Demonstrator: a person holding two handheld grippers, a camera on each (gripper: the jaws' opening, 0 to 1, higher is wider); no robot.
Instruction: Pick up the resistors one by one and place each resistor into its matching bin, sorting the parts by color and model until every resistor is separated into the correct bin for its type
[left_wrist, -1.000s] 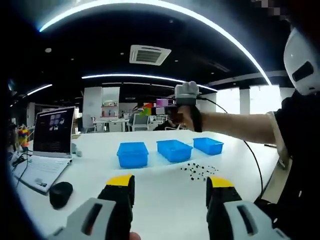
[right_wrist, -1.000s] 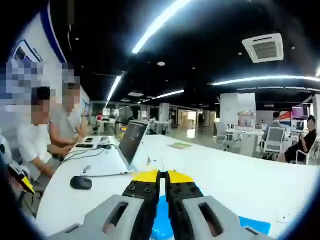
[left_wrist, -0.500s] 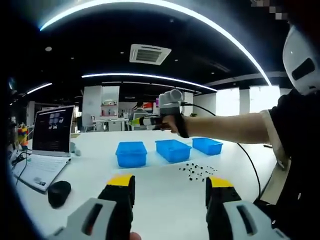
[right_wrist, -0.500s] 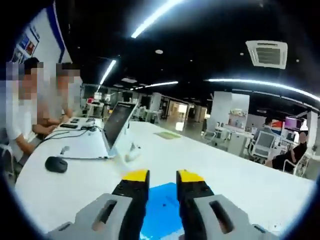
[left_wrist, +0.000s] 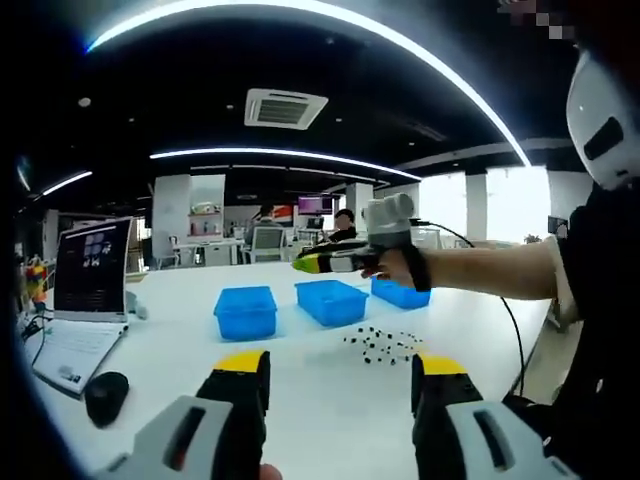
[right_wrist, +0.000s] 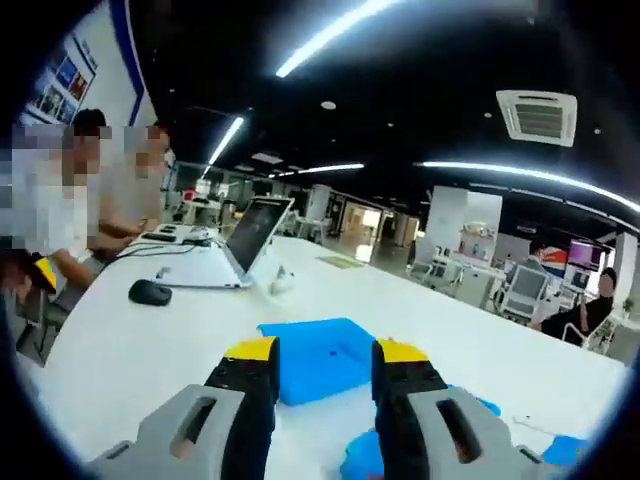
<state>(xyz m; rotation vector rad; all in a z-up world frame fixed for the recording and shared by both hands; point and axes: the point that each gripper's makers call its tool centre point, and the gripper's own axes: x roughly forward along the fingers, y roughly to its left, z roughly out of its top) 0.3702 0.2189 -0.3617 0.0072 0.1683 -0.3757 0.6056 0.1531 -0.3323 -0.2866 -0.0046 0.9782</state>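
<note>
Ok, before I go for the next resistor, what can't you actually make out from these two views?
- Resistors, left gripper view: too small to tell colour or model.
- Blue bins, left gripper view: the near walls hide their contents.
- Middle bin, right gripper view: one dark speck inside, too small to name; the right claw covers its near edge.
- Right claw, left gripper view: tips blurred, opening unreadable there.

Laptop (left_wrist: 85, 300), mouse (left_wrist: 105, 397), white table (left_wrist: 330, 400)
</note>
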